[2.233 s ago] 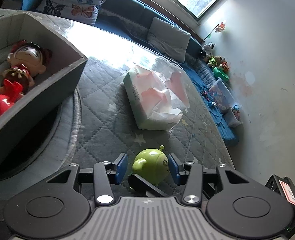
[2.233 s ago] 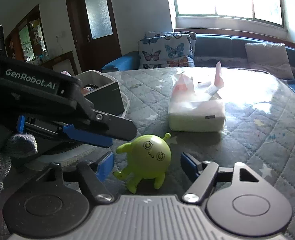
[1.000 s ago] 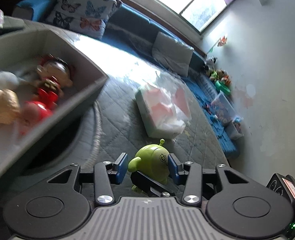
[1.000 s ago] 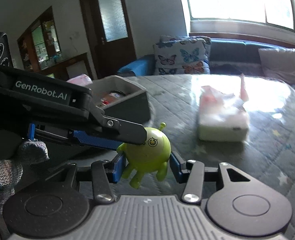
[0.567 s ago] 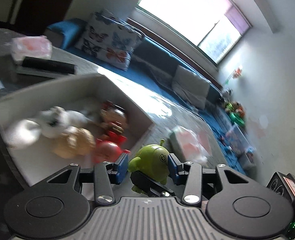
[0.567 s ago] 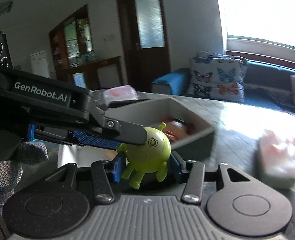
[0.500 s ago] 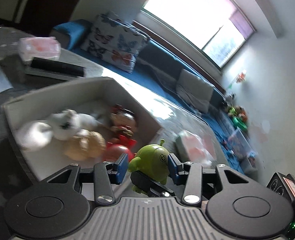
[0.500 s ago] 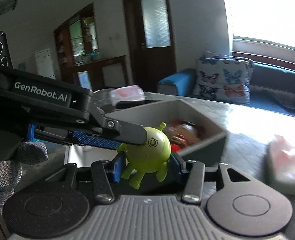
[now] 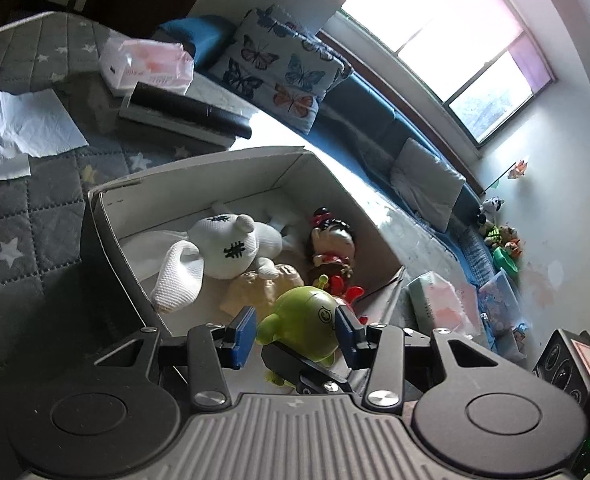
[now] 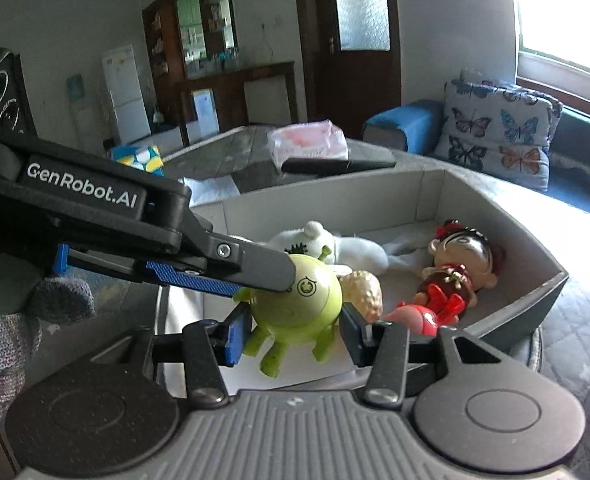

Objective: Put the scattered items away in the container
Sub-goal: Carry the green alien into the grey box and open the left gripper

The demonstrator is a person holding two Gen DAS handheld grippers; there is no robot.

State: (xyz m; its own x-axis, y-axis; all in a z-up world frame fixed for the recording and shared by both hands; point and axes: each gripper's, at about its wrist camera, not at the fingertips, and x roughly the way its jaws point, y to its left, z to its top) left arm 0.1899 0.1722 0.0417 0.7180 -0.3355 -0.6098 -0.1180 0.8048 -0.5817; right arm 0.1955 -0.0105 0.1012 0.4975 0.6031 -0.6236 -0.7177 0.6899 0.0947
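Both grippers carry the green alien toy [image 10: 297,300] just above the grey box's [image 10: 535,248] near edge, right gripper [image 10: 295,334] jaws pinching its round hard-plastic body, left gripper [image 9: 295,330] jaws just closing around it, light and slippery.

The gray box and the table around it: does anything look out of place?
A crumpled white tissue lies loose on the table beside the gray box. Inside the box, the doll and the white plush lie tumbled on their sides.
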